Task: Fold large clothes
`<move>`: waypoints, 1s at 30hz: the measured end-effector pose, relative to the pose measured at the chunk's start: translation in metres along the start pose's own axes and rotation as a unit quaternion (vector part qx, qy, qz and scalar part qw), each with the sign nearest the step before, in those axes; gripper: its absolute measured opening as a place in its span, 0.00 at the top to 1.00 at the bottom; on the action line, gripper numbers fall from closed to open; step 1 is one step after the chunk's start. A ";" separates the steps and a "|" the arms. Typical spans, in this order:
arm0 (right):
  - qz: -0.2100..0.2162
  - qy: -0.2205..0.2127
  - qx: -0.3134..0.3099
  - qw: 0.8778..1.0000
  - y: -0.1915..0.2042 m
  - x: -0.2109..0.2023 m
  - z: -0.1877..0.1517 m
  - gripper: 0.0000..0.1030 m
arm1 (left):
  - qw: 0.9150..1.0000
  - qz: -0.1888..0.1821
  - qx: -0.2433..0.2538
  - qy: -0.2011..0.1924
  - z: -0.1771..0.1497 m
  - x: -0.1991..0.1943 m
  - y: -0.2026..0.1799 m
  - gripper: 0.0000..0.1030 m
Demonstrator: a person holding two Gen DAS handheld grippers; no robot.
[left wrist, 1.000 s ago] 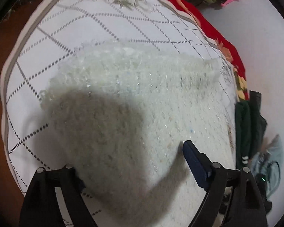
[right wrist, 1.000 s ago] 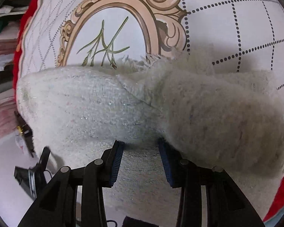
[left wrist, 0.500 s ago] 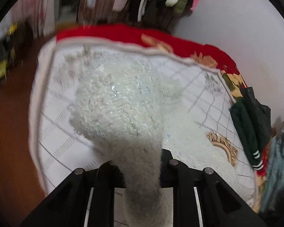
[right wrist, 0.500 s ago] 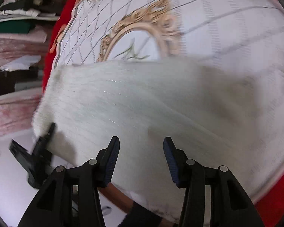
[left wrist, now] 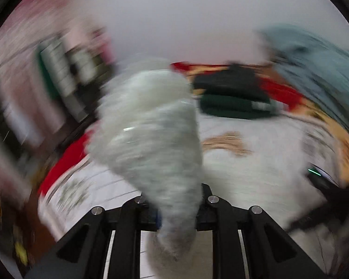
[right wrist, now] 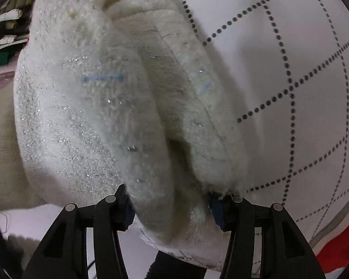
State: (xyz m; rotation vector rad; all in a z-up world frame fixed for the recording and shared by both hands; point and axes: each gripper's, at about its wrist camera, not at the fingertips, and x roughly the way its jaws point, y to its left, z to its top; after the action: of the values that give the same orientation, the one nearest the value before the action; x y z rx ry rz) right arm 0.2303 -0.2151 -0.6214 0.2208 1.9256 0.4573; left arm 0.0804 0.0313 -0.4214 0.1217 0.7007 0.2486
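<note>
Left wrist view: blurred by motion throughout.
Left gripper point(left wrist: 178, 211): we see its fingers clenched on a bunched part of the fluffy white sweater point(left wrist: 151, 139), which stands up from the jaws.
Beyond the sweater: a white quilt point(left wrist: 256, 169) with a red border, and a folded dark green garment point(left wrist: 232, 102) lying on it.

Right wrist view: sharp.
Right gripper point(right wrist: 172, 205): we see both fingers pressed against a thick fold of the sweater point(right wrist: 93, 107), gripping it.
Sweater's place: lying over the quilt point(right wrist: 290, 81), whose dotted grid shows to its right.

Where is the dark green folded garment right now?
In the left wrist view, the dark green garment lies at upper right on the bed's far edge, right of the lifted white sweater and below the blue-grey clothing.
</note>
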 end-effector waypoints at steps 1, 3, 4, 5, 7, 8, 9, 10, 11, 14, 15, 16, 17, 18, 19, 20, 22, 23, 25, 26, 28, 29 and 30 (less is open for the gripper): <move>0.001 0.001 -0.002 1.000 0.001 0.001 0.001 0.47 | 0.999 -0.033 0.039 -0.002 -0.002 -0.003 -0.026 0.86; 0.012 0.005 -0.005 1.000 -0.003 0.002 0.001 0.48 | 0.992 -0.087 0.088 -0.002 -0.012 -0.006 -0.060 0.86; 0.018 0.007 -0.004 1.000 0.003 0.008 0.003 0.48 | 0.988 -0.111 0.111 0.002 -0.019 -0.007 -0.075 0.86; 0.023 0.009 -0.003 1.000 0.003 0.009 0.006 0.49 | 0.980 -0.136 0.144 0.007 -0.031 -0.008 -0.095 0.86; 0.039 0.014 0.000 0.999 -0.002 0.009 0.007 0.52 | 0.969 -0.167 0.181 0.022 -0.050 -0.003 -0.117 0.86; 0.051 0.017 0.006 0.999 -0.007 0.008 0.008 0.53 | 0.965 -0.176 0.194 0.033 -0.060 0.002 -0.125 0.86; 0.063 0.020 0.009 0.998 -0.012 0.006 0.008 0.54 | 0.963 -0.178 0.200 0.038 -0.068 0.005 -0.129 0.86; 0.068 0.021 0.008 0.997 -0.015 0.005 0.008 0.55 | 0.962 -0.179 0.203 0.044 -0.073 0.008 -0.129 0.86; 0.071 0.021 0.008 0.997 -0.019 0.001 0.006 0.55 | 0.961 -0.180 0.202 0.061 -0.077 0.015 -0.127 0.86; 0.072 0.014 0.009 0.997 -0.031 -0.017 -0.002 0.48 | 0.961 -0.167 0.207 0.078 -0.076 0.023 -0.117 0.84; 0.069 0.005 0.011 0.998 -0.035 -0.027 -0.007 0.44 | 0.961 -0.157 0.210 0.086 -0.075 0.023 -0.113 0.78; 0.057 -0.011 0.010 0.998 -0.039 -0.040 -0.013 0.35 | 0.960 -0.156 0.211 0.095 -0.075 0.023 -0.110 0.75; 0.044 -0.027 0.008 0.999 -0.040 -0.051 -0.017 0.30 | 0.959 -0.159 0.210 0.105 -0.071 0.022 -0.106 0.73; 0.032 -0.046 0.006 0.998 -0.041 -0.063 -0.021 0.29 | 0.959 -0.160 0.206 0.108 -0.070 0.020 -0.102 0.71; 0.023 -0.071 0.002 0.997 -0.040 -0.080 -0.027 0.29 | 0.959 -0.165 0.200 0.111 -0.068 0.019 -0.098 0.63; 0.028 -0.090 0.001 0.996 -0.039 -0.093 -0.030 0.29 | 0.959 -0.174 0.192 0.116 -0.067 0.017 -0.094 0.56; 0.060 -0.118 0.003 0.991 -0.031 -0.112 -0.034 0.29 | 0.959 -0.188 0.173 0.127 -0.063 0.009 -0.086 0.12; 0.083 -0.125 0.002 0.989 -0.028 -0.118 -0.037 0.28 | 0.959 -0.190 0.167 0.127 -0.067 0.006 -0.082 0.11; 0.145 -0.128 -0.011 0.981 -0.008 -0.123 -0.034 0.26 | 0.963 -0.187 0.143 0.129 -0.063 -0.003 -0.072 0.11; 0.156 -0.125 -0.017 0.980 0.002 -0.119 -0.029 0.21 | 0.964 -0.187 0.135 0.133 -0.066 -0.007 -0.070 0.11; 0.160 -0.111 -0.032 0.980 0.023 -0.099 -0.013 0.19 | 0.969 -0.171 0.101 0.148 -0.064 -0.008 -0.059 0.11; 0.162 -0.099 -0.036 0.981 0.028 -0.084 -0.010 0.19 | 0.971 -0.163 0.085 0.156 -0.064 -0.006 -0.053 0.11; 0.160 -0.080 -0.036 0.983 0.033 -0.064 -0.005 0.19 | 0.972 -0.151 0.071 0.163 -0.065 -0.004 -0.047 0.11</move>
State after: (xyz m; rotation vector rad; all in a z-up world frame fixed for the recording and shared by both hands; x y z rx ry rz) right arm 0.2487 -0.2089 -0.5522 0.5093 1.7175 0.7004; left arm 0.0436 -0.0135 -0.4770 0.1089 1.0525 -0.0776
